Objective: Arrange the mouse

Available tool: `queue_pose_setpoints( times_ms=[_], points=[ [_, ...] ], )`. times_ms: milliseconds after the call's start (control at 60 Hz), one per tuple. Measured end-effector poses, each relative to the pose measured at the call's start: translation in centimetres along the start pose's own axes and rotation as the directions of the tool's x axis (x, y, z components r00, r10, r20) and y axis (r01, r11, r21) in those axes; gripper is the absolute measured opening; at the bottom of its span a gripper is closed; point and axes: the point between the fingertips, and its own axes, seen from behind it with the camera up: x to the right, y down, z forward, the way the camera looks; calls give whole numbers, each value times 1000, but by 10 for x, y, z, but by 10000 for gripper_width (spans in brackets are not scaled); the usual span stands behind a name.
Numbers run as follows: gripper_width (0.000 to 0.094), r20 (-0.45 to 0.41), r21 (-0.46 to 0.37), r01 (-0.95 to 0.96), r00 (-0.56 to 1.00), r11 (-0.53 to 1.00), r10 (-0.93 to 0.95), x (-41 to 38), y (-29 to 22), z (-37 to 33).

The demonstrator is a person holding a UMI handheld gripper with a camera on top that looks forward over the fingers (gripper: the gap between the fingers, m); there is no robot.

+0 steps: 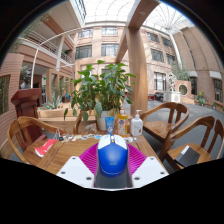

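- Gripper [112, 163] nearest the camera: two white fingers, pink pads [91, 158] on the inner faces, jaws closed in on a blue mouse [112, 157].
- Mouse sits between the pads, both appear to touch its sides; reads as pinched, though contact on the right pad is hard to confirm.
- Can't tell whether the mouse is lifted or resting on the wooden counter [70, 153]; its underside is hidden.
- Step, as I judge it: mouse gripped, carry/placement phase. Target spot isn't evident from this view.
- Next move calls for: keep it level, set it flat on bare counter, spread the jaws only once it's supported.
- Mouse look: glossy blue shell, rounded hump, a pale highlight near the front; smooth sides, so likely slippery under a light pinch.
- Beyond the fingers: glass tumbler [110, 124], small white bottle [137, 124], potted plant [100, 88], wooden chairs [170, 122] around the counter, red item [45, 147] on the left chair. Keep the placement short of the tumbler.
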Motion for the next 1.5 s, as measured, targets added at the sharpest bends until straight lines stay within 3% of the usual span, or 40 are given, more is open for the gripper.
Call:
queue_pose_setpoints(
  times_ms=[100,267,567,683,800,833,1183,1500],
  points=[
    [363,-22,-38,7,1000,999,-8,4,8,56],
    [367,-42,-254,15,999,967,-27,7,102,129],
    [476,-52,-435,-26,999,900,3,7,189,151],
    [584,-47,-443,-19,999,896,-2,6,185,146],
    [867,-44,-435,-4,999,900,-17,2,163,129],
    [836,-46,-429,4,999,903,-26,2,153,121],
    [856,-59,-369,45,996,928,-72,-18,56,4],
    [853,-51,-337,91,992,937,-114,-28,34,-79]
  ],
)
